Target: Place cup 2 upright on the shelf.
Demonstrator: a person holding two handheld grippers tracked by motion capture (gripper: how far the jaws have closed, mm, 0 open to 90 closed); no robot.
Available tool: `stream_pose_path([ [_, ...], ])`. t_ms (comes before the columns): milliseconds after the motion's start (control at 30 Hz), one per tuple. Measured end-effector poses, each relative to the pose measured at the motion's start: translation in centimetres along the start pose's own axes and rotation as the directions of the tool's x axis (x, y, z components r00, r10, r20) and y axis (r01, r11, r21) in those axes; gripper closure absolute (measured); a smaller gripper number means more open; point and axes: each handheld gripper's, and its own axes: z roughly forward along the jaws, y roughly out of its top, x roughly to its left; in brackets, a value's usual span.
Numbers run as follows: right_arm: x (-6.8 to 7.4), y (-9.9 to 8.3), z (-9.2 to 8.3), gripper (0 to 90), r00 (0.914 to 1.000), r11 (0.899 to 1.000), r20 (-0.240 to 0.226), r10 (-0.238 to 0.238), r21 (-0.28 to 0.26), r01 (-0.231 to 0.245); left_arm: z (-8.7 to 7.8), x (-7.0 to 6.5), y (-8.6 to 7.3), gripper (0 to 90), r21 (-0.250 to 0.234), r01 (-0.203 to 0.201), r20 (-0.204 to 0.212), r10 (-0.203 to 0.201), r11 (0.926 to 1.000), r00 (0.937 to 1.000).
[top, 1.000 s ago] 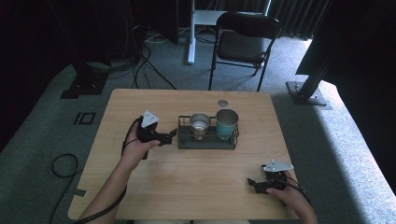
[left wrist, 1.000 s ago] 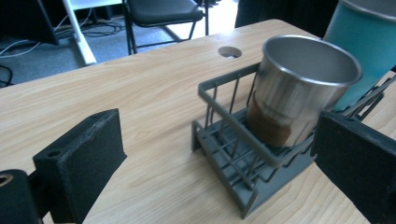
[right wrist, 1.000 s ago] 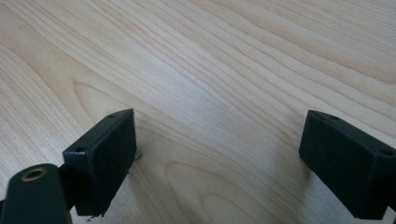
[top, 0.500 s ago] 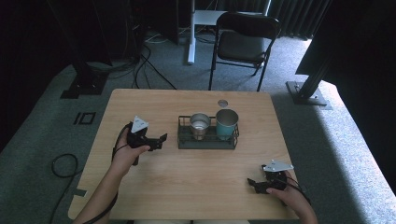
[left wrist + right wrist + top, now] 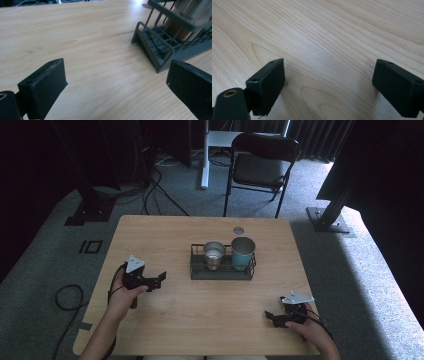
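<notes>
A: Wooden table (image 5: 200, 315), pale grain, dim room w/ grey carpet, a black folding chair (image 5: 262, 165) behind the far edge and cables (image 5: 160, 190) on the floor. Where's your stuff?

B: Wire rack (image 5: 221, 269) sits mid-table. Steel cup (image 5: 214, 254) in its left half, teal tumbler (image 5: 243, 252) in the right, both upright, side by side. Small round lid-like disc (image 5: 238, 230) lies on the table just behind the rack, apart from it; too small to say what it is exactly.

A: And your grippers?

B: My left gripper (image 5: 159, 279) hovers just off the table, left of the rack, near it but not touching, jaws spread wide w/ nothing between. In the left gripper view the rack's end (image 5: 155, 42) is ahead and to the right of my jaws. My right gripper (image 5: 271, 317) is low over the near right corner, well apart from the rack, jaws also spread, bare wood under them.

A: So what step?

B: Looks like neither cup is picked up yet; I'd call it approach, or idle. If the next move is a grab, the left needs to swing toward the steel cup, lift above the rack's rail, then close on the cup wall w/o knocking the tumbler.
</notes>
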Motion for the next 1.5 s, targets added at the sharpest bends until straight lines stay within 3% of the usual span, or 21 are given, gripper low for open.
stream_pose_path([
  [500, 0.0, 0.0, 0.0, 10.7, 1.0000, 1.000, 0.000, 0.000, 0.000, 0.000, -1.1, 0.9, -3.0, 3.4, 0.042, 0.028, -0.043, -0.026, 0.9987, 0.9987],
  [633, 0.0, 0.0, 0.0, 10.7, 1.0000, 1.000, 0.000, 0.000, 0.000, 0.000, -1.5, 1.1, -3.7, 3.4, 0.042, 0.042, -0.060, -0.040, 0.9982, 0.9974],
  [800, 0.0, 0.0, 0.0, 10.7, 1.0000, 1.000, 0.000, 0.002, 0.001, -0.002, -2.1, 1.4, -4.9, 3.4, 0.080, 0.048, -0.096, -0.040, 0.9957, 0.9945],
  [1033, 0.0, 0.0, 0.0, 10.7, 1.0000, 1.000, 0.000, 0.001, 0.001, -0.001, -2.6, 1.8, -5.7, 3.4, 0.084, 0.059, -0.114, -0.050, 0.9947, 0.9922],
  [1300, 0.0, 0.0, 0.0, 10.7, 1.0000, 1.000, 0.000, 0.001, 0.001, -0.001, -3.0, 2.2, -6.6, 3.4, 0.081, 0.102, -0.146, -0.089, 0.9914, 0.9852],
  [1367, 0.0, 0.0, 0.0, 10.7, 1.0000, 1.000, 0.000, 0.001, 0.000, -0.001, -3.1, 2.3, -6.9, 3.4, 0.084, 0.111, -0.163, -0.096, 0.9903, 0.9818],
  [1433, 0.0, 0.0, 0.0, 10.7, 1.0000, 1.000, 0.000, 0.001, 0.000, -0.001, -3.3, 2.5, -7.2, 3.4, 0.095, 0.131, -0.199, -0.110, 0.9869, 0.9738],
  [1500, 0.0, 0.0, 0.0, 10.7, 1.0000, 1.000, 0.000, 0.001, 0.000, -0.001, -3.4, 2.6, -7.2, 3.4, 0.096, 0.131, -0.209, -0.109, 0.9868, 0.9720],
])
